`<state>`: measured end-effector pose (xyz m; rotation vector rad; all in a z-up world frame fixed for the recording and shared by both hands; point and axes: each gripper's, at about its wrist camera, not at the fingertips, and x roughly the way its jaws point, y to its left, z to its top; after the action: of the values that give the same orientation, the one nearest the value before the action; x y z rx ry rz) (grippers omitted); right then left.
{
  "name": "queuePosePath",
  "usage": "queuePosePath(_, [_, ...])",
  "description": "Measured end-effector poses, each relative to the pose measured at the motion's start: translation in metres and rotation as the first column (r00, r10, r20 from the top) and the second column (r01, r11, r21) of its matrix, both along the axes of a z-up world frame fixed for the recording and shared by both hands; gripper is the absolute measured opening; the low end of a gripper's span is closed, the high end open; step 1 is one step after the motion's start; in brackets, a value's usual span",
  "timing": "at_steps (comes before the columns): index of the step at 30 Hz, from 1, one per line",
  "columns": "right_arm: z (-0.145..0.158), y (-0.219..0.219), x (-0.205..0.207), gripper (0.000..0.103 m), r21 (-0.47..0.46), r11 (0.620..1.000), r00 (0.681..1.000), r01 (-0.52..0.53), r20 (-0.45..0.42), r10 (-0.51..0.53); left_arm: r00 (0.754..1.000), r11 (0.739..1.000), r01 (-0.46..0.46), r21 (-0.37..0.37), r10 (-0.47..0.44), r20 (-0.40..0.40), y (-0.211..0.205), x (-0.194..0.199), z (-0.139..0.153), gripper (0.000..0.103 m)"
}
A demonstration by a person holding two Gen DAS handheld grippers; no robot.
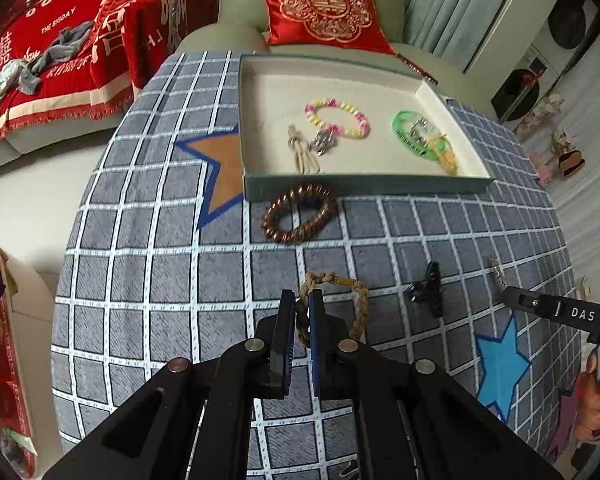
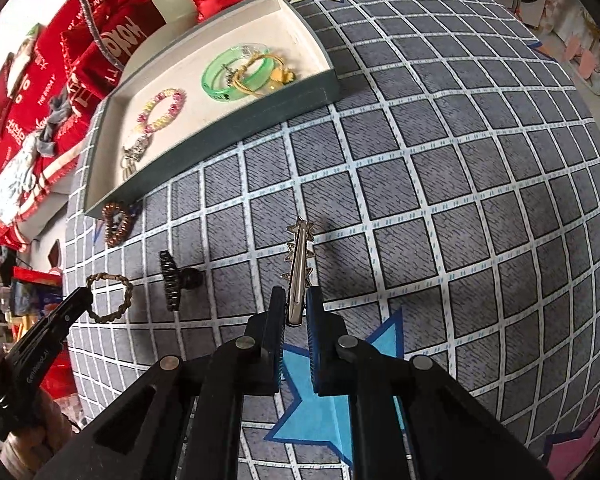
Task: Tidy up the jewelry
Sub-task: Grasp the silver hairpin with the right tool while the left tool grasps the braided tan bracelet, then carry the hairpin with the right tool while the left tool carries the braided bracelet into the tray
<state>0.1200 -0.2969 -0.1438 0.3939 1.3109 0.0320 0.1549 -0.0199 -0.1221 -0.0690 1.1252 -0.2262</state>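
Nearby, a black claw clip and coiled hair tie lie before the tray.

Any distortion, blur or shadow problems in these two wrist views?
Left wrist: strong fisheye bend, the grid cloth bulges like a dome; centre sharp, dark corners. Right wrist: same bend; the tray looks slightly soft, the metal clip in the right tool glints and casts a soft shadow.

- A grey checked cloth with orange star and blue star.
- Red embroidered cushion on a pale sofa.
- Red printed blanket.
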Motion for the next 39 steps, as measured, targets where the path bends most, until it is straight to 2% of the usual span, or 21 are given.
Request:
queuePosePath(10, [0.027,0.005,0.025,0.011,0.033,0.999,0.998,-0.02,0.057,0.018,0.998,1.0,-0.009,-0.023,0.01,0.069,-0.002,0.018,0.03,0.022])
queuePosePath(19, [0.043,0.014,0.059,0.011,0.04,0.998,0.993,-0.054,0.109,0.049,0.994,1.0,-0.016,-0.019,0.018,0.111,-0.01,0.043,0.044,0.022])
queuePosePath(27, [0.048,0.017,0.093,0.011,0.034,0.996,0.987,-0.085,0.141,0.079,0.993,0.999,-0.027,-0.018,0.029,0.118,-0.02,0.066,0.047,0.021])
queuePosePath(39, [0.036,0.021,0.144,0.011,0.021,0.993,0.982,-0.113,0.155,0.108,0.99,0.996,-0.087,-0.004,0.087,0.115,-0.031,0.113,0.039,0.021])
